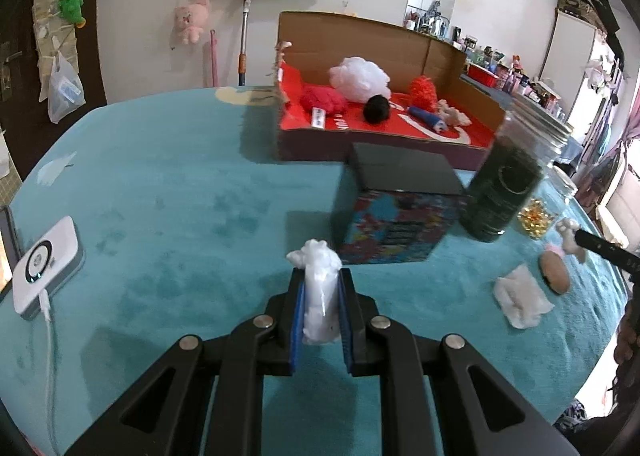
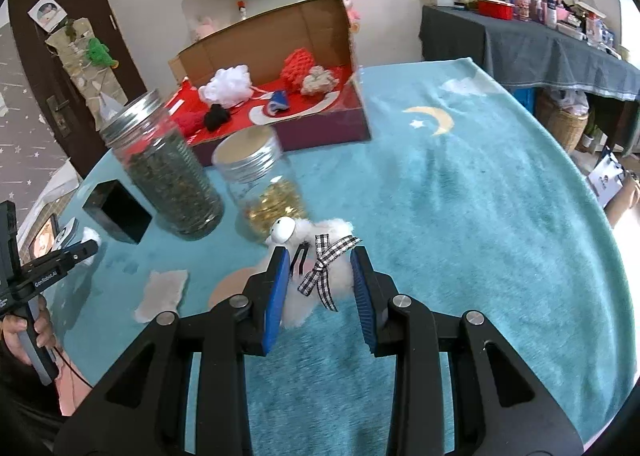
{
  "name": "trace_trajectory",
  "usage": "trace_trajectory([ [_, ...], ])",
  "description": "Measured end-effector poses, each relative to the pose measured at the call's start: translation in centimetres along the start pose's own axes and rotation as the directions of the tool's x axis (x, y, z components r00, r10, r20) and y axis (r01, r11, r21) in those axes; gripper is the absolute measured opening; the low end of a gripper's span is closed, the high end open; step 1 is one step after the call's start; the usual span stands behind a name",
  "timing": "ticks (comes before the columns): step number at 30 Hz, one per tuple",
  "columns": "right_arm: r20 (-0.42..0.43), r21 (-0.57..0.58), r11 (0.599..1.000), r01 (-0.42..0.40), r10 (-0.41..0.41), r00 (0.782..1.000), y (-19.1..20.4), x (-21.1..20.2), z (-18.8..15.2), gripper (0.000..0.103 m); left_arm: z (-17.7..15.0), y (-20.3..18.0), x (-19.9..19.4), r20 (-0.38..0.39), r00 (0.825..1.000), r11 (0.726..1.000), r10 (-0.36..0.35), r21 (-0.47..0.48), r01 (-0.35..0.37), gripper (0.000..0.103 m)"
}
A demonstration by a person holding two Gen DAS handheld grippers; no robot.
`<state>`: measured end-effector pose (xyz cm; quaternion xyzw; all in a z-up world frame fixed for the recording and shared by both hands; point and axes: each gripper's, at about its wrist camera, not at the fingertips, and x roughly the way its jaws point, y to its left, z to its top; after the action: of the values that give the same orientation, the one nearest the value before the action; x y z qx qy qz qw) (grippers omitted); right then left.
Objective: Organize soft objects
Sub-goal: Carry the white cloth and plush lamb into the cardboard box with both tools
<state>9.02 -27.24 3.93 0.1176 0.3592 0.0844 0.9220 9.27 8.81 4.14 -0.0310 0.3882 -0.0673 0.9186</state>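
My left gripper [image 1: 321, 276] is shut on a white soft wad [image 1: 319, 288] and holds it above the teal table cover. My right gripper [image 2: 320, 260] holds a fluffy white plush sheep [image 2: 316, 256] with a checked bow between its blue pads. The cardboard box [image 1: 384, 152] with a red inner floor stands at the back and holds a white pouf [image 1: 360, 78], red yarn pieces, a black pompom and other soft items; it also shows in the right wrist view [image 2: 320, 132]. A white cloth pad [image 1: 520, 296] and a tan round sponge [image 1: 554, 270] lie on the table.
A jar of dark green leaves [image 2: 168, 184], a jar with gold pieces [image 2: 264, 184], and a black-topped box [image 1: 394, 204] stand before the cardboard box. A white device with a cable [image 1: 44, 268] lies at the left. A cluttered side table [image 2: 540, 40] stands at the far right.
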Motion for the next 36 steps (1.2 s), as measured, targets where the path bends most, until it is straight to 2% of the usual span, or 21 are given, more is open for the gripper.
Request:
trace_trajectory([
  [10, 0.026, -0.032, 0.998, 0.062, -0.061, 0.998, -1.5, 0.5, 2.3, 0.03, 2.8, 2.5, 1.4, 0.009, 0.999, 0.995, -0.032, 0.091, 0.031, 0.016],
  [14, 0.034, -0.049, 0.997, 0.057, -0.055, 0.998, -1.6, 1.0, 3.7, 0.03, 4.4, 2.9, 2.2, 0.008, 0.998, 0.989, -0.063, 0.131, 0.062, 0.016],
  [19, 0.06, -0.116, 0.989, 0.093, -0.086, 0.994, -1.2, 1.8, 5.6, 0.03, 5.8, 3.0, 3.3, -0.007, 0.995, 0.981, -0.098, 0.169, 0.098, 0.016],
  [21, 0.042, -0.145, 0.984, 0.106, -0.101, 0.994, -1.1, 2.6, 6.1, 0.028, 6.4, 3.2, 3.9, -0.018, 0.994, 0.979, -0.111, 0.168, 0.113, 0.016],
  [22, 0.03, -0.146, 0.984, 0.099, -0.096, 0.995, -1.2, 2.9, 6.2, 0.026, 6.5, 3.2, 4.1, -0.024, 0.993, 0.979, -0.116, 0.164, 0.118, 0.016],
  [32, -0.027, -0.054, 0.999, 0.009, -0.01, 1.0, -3.3, 2.2, 4.6, 0.026, 5.6, 3.4, 4.1, -0.048, 0.991, 0.982, -0.126, 0.139, 0.131, 0.016],
  [33, -0.041, -0.05, 0.999, 0.001, -0.003, 0.999, -3.4, 2.4, 4.4, 0.028, 5.3, 3.4, 3.9, -0.049, 0.991, 0.981, -0.128, 0.138, 0.134, 0.016],
  [35, -0.041, -0.053, 0.999, 0.006, -0.008, 0.999, -3.3, 2.4, 4.1, 0.041, 4.9, 3.3, 3.6, -0.051, 0.99, 0.981, -0.13, 0.137, 0.136, 0.016],
  [36, -0.036, -0.061, 0.998, 0.008, -0.01, 0.999, -3.2, 2.4, 4.0, 0.067, 4.6, 3.2, 3.5, -0.051, 0.99, 0.981, -0.129, 0.136, 0.135, 0.016],
])
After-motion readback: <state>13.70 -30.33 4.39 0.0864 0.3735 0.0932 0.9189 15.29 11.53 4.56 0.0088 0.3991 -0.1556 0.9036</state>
